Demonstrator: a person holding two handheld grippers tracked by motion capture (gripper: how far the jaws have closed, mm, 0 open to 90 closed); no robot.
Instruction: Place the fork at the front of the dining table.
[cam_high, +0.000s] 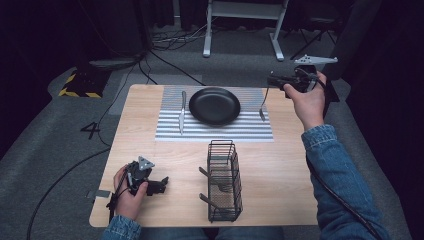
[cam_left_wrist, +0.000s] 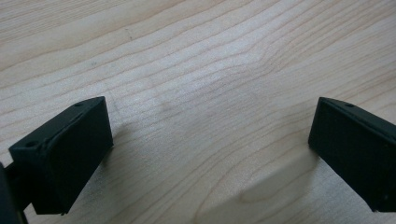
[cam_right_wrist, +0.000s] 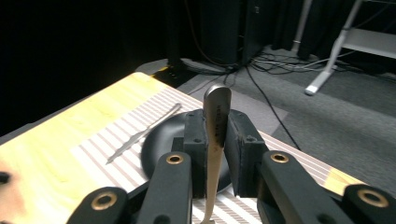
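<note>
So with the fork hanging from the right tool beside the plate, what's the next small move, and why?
Probably lower the right tool until the hanging silver metal fork lies flat on the grey striped placemat, then open. The fork's tines are already at the placemat, right of the round black plate, mirroring the silver table knife on the plate's left.

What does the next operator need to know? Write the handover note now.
Right gripper: shut on a fork, held hanging at the placemat's right edge, tines low.
Left gripper: open, holding nothing, over bare table near the front left.
Done: black plate centred on the placemat, knife to its left.
Left: probably set the fork down right of the plate. Wire basket holds more utensils.
</note>
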